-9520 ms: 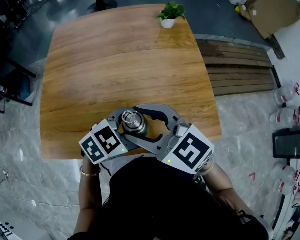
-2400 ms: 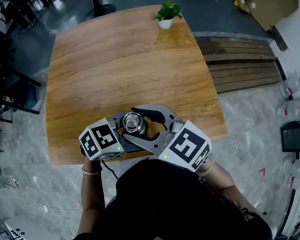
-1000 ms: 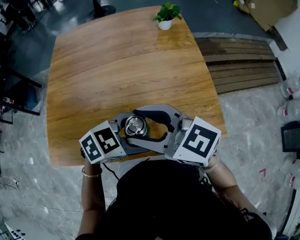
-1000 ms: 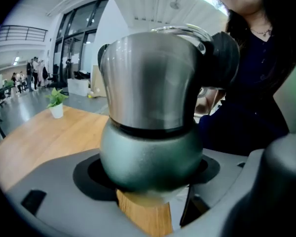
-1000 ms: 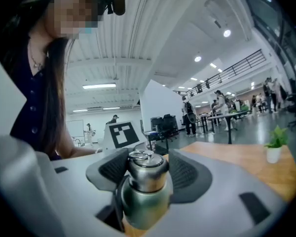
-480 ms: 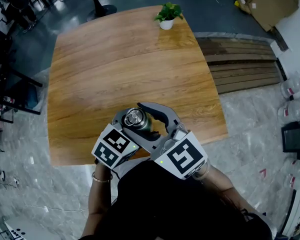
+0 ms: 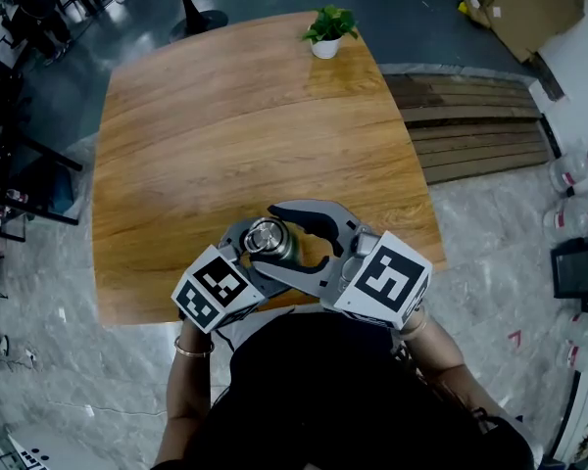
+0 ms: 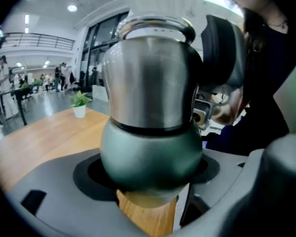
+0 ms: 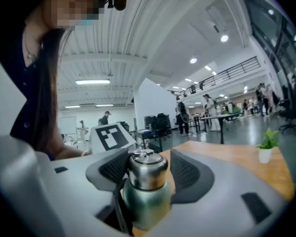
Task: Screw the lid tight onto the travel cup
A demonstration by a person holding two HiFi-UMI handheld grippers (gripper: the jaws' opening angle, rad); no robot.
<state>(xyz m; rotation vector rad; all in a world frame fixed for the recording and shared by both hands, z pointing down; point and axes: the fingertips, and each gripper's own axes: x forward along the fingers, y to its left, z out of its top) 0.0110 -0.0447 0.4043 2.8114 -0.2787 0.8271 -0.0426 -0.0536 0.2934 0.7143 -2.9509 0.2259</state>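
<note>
The travel cup (image 7: 276,246) stands near the front edge of the wooden table (image 7: 225,116). It has a green body (image 8: 150,147) and a steel lid (image 8: 148,73) sitting on top. My left gripper (image 8: 150,181) is shut on the lower green body, one jaw on each side. My right gripper (image 9: 147,174) comes in from the right and higher up. Its ribbed pads (image 9: 113,168) close on the lid (image 9: 147,168), the left pad touching and the right pad a hair off. Both marker cubes sit just off the table's edge, close to the person's body.
A small potted plant (image 7: 325,29) stands at the table's far edge. Dark wooden boards (image 7: 470,135) lie on the floor to the right, with cardboard (image 7: 529,8) beyond them. The table's front edge (image 7: 157,311) runs just under the grippers.
Over the last second the right gripper swung toward the person's body and back out to the right around the lid. The left gripper shifted slightly right. The cup stays in place.
</note>
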